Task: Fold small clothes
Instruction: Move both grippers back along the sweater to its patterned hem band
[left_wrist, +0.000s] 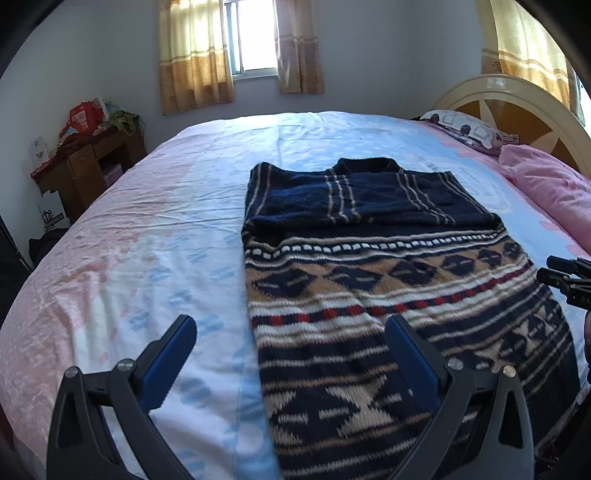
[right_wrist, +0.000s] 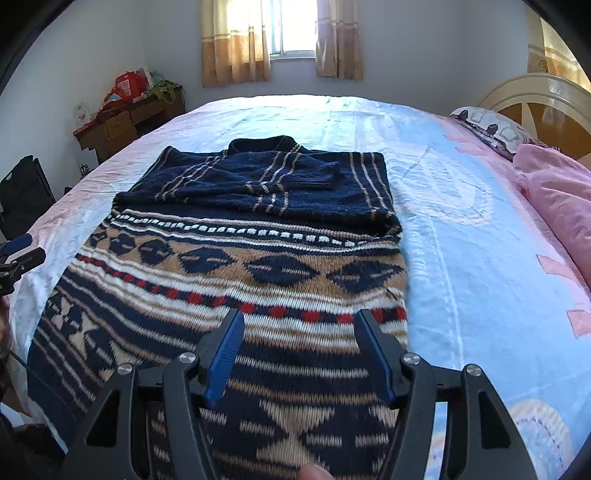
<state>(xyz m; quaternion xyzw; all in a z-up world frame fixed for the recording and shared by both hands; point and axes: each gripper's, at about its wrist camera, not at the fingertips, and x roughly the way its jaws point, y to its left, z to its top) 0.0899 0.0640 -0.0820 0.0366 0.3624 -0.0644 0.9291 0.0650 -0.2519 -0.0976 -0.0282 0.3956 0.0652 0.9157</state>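
Left wrist view. No legible brand or label is showing; the red boxes (left_wrist: 83, 116) on the wooden desk (left_wrist: 86, 166) at 10 o'clock are carrying print too small to read, and white letters on the right claw (left_wrist: 554, 271), entering at 3 o'clock, are cut off by the edge. The sweater (left_wrist: 369, 280) is lying flat on the bed (left_wrist: 147, 229), running from centre to 5 o'clock: a coarse knit, navy, with tan and white bands, diamond shapes and a line of red dashes. Its sleeves are lying folded across the chest, collar pointing to 12 o'clock. The sheet is thin, creased cotton, pale blue and pink. The left claw (left_wrist: 291, 332) is standing wide open, gripping nothing; its right finger is hanging over the knit, its left finger over bare sheet. Black frame, blue ribbed pads.

Right wrist view. Again no readable writing. The sweater (right_wrist: 240, 266) is filling the centre and 7 o'clock. The right claw (right_wrist: 299, 325) is standing partly open above the lower patterned band, nothing between its pads; whether the tips are touching the wool cannot be told. The left claw (right_wrist: 18, 254) is showing at 9 o'clock. A pink quilt (right_wrist: 557, 199) and a patterned pillow (right_wrist: 495, 127) are lying at 2 o'clock, beside a curved cream headboard (right_wrist: 535, 88). Tan curtains (right_wrist: 236, 44) are hanging at 12 o'clock.
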